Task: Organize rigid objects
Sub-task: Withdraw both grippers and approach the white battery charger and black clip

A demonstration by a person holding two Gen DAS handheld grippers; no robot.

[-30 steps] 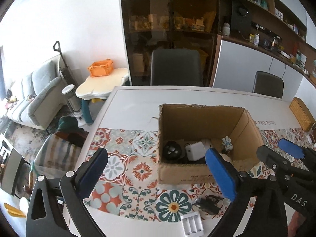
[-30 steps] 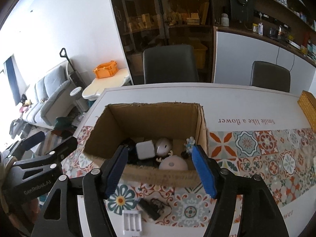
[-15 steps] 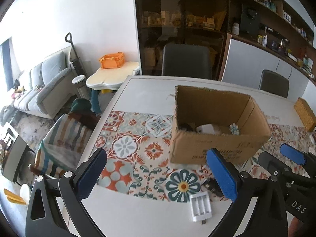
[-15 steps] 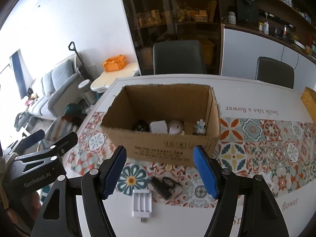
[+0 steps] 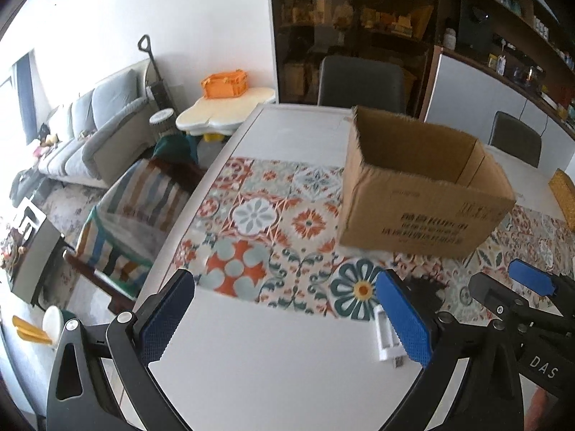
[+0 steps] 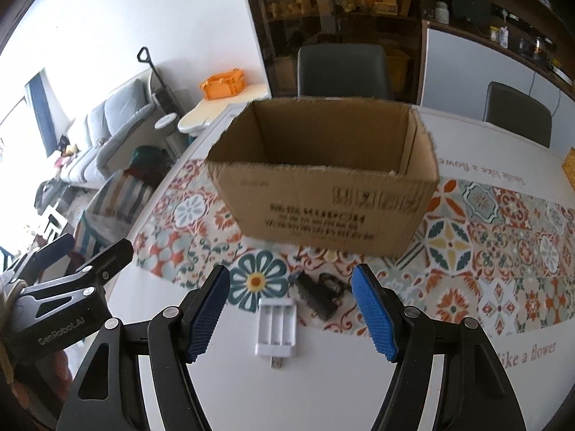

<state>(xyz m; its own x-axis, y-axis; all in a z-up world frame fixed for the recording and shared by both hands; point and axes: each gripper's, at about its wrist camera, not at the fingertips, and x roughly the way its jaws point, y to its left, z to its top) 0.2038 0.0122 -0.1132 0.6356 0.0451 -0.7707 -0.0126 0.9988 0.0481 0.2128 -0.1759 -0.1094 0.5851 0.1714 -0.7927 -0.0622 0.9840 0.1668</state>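
An open cardboard box [image 6: 323, 194] stands on the patterned runner; it also shows in the left wrist view [image 5: 420, 194], and its contents are hidden from this low angle. A white battery charger [image 6: 276, 327] and a black adapter with a cord [image 6: 320, 296] lie on the table in front of the box. My right gripper [image 6: 291, 314] is open and empty, low over the charger, which lies between its fingers. My left gripper [image 5: 284, 323] is open and empty, left of the charger [image 5: 386, 337], over the bare white table.
The white table [image 5: 273, 366] carries a tiled runner [image 6: 503, 244]. A wicker box [image 5: 564, 194] sits at the far right. Chairs [image 6: 345, 68] stand behind the table. A striped chair [image 5: 136, 215] is at the table's left edge.
Both grippers have drawn back from above the box and dropped low, toward the near edge of the table. The box's contents are no longer visible. The charger now lies between the right fingers.
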